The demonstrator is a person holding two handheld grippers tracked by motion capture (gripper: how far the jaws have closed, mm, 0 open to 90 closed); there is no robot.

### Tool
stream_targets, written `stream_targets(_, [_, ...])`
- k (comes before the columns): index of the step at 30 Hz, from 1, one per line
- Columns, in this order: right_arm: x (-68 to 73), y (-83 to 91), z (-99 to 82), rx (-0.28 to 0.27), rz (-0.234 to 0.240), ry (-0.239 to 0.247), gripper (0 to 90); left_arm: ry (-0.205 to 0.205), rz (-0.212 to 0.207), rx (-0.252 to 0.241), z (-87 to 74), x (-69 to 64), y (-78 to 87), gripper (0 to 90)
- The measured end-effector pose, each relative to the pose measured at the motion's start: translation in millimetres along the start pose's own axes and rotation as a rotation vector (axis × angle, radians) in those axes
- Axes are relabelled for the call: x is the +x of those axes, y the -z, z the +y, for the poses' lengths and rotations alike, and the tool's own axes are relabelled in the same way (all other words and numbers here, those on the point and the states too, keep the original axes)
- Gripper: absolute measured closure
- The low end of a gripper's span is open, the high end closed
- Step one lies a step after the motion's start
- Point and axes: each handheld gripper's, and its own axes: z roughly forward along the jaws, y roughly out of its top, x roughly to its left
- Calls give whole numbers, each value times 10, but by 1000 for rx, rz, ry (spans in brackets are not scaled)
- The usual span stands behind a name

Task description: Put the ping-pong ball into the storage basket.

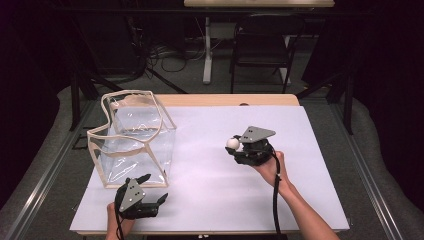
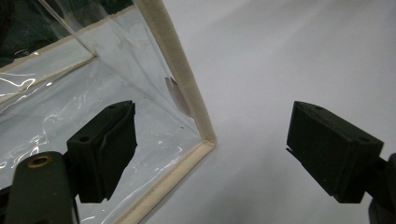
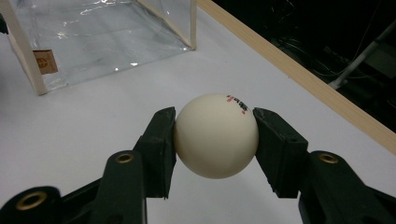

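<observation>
A white ball (image 3: 215, 135) with small red and black print sits between the pads of my right gripper (image 3: 215, 140), which is shut on it above the white table sheet. In the high view the ball (image 1: 232, 143) shows at the tip of the right gripper (image 1: 236, 146), right of the table's middle. A clear plastic bag (image 1: 134, 140) with cream edging stands open-topped at the left. My left gripper (image 1: 153, 189) rests at the front left, open, jaws wide apart just before the bag's near corner (image 2: 205, 140). Nothing lies between its jaws.
The white sheet (image 1: 210, 200) covers a wooden table whose far edge (image 1: 225, 100) shows bare wood. A black chair (image 1: 262, 45) and a white table leg (image 1: 207, 50) stand beyond on the grey floor. A small tan label (image 3: 42, 62) is on the bag's side.
</observation>
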Motion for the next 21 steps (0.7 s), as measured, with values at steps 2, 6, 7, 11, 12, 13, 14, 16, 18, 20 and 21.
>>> stream_targets(2, [-6,-9,14,-1,0,-1,507,0,-1,0,0,0,0,161])
stream_targets(6, [-14,-23,38,-1,0,6,507,4,0,0,-2,-1,-2,160])
stream_targets(7, [-17,-33,52,0,0,5,507,1,-1,0,-1,1,0,161])
stream_targets(11, [-27,-50,74,-3,2,5,507,0,-1,0,-1,2,1,161])
stream_targets(12, [-27,-50,74,-3,2,5,507,0,-1,1,-1,3,2,161])
stream_targets(13, [-30,-53,80,-1,1,8,507,0,-1,0,-1,2,2,161])
stream_targets(14, [-31,-57,84,-3,-1,11,508,0,-1,0,-1,2,3,161])
stream_targets(16, [-31,-66,94,-4,2,10,507,0,-1,0,-1,2,2,160])
stream_targets(18, [-36,-82,107,-2,0,14,507,0,0,1,-1,2,1,161])
stream_targets(20, [-43,-89,116,-2,0,14,508,0,0,0,-1,3,1,160])
stream_targets(21, [-46,-92,122,-2,-1,15,508,0,-1,0,-1,2,1,160])
